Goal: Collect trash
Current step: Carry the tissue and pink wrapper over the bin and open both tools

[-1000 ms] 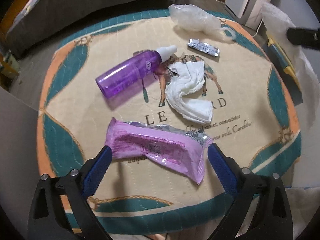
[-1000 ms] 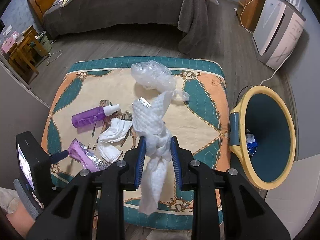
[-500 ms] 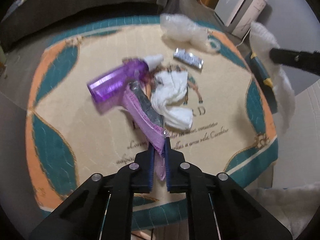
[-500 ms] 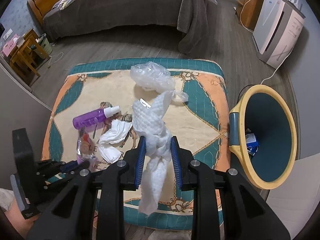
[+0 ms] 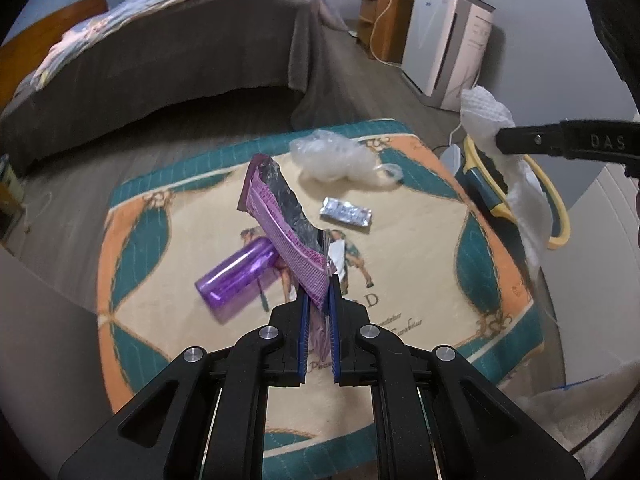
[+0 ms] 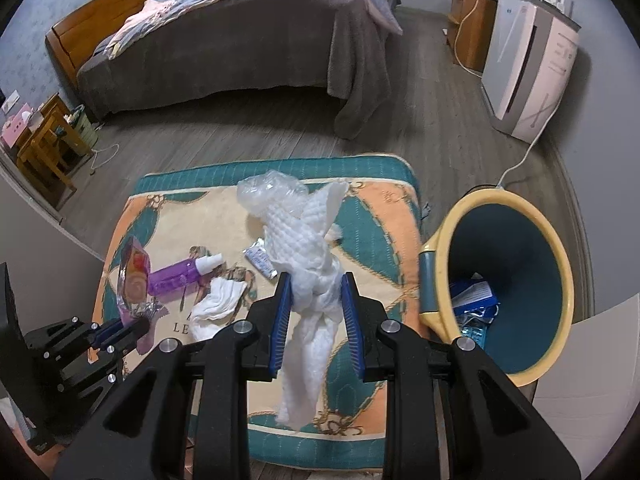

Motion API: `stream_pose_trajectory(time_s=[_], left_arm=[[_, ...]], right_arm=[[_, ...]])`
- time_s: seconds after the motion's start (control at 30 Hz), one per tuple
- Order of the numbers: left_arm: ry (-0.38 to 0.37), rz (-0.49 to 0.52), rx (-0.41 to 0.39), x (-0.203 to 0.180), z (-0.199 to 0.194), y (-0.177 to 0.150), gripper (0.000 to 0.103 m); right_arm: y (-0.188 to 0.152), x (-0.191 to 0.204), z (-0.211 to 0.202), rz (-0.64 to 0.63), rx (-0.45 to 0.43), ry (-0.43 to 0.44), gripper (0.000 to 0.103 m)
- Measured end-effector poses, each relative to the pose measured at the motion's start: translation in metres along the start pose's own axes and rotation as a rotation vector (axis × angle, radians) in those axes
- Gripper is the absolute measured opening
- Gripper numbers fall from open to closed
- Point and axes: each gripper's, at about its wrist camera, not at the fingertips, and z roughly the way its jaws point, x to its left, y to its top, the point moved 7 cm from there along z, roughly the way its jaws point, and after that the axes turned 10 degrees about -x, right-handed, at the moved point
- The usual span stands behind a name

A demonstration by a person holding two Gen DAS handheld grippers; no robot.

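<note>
Wrapper [image 5: 280, 216] now lifted off mat [image 5: 432, 240], left gripper [image 5: 318, 308] clamped on its end, right gripper [image 6: 316, 300] gripping white cloth [image 6: 308, 256] above mat, bin [image 6: 516, 280] beside, bottle [image 5: 240, 276], tissue [image 6: 216, 308], bag [image 5: 332, 156] on mat

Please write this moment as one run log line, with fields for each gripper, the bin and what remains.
left gripper: shut on purple wrapper | right gripper: shut on white cloth | bin: beside rug | remaining: purple bottle, plastic bag

the right gripper [image 5: 560, 142] reads "das" (cut off), and the mat [image 6: 192, 216] "le"
</note>
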Motion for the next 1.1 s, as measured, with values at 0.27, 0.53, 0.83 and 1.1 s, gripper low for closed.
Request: stream_pose_trajectory(time_s=[0.27,0.53,0.83,1.1], left_arm=[[-0.015,0.065,-0.022,-0.031,-0.001,0.013,0.01],[-0.072,0.139,-0.035,-0.081,0.004,0.025,0.009],[-0.157,0.175,-0.037,-0.14,0.022,0.055,0.01],[-0.234,0.288,-0.029,-0.204,0.049,0.079,0.01]], right_arm=[[0.006,-0.039,-0.005,0.048,-0.025,-0.016,0.025],[0.008,-0.08,-0.009,0.102,-0.039,-0.031,0.025],[0.001,-0.145,-0.008,0.233,-0.036,-0.067,0.025],[-0.019,-0.223,-0.003,0.406,-0.023,-0.173,0.025]])
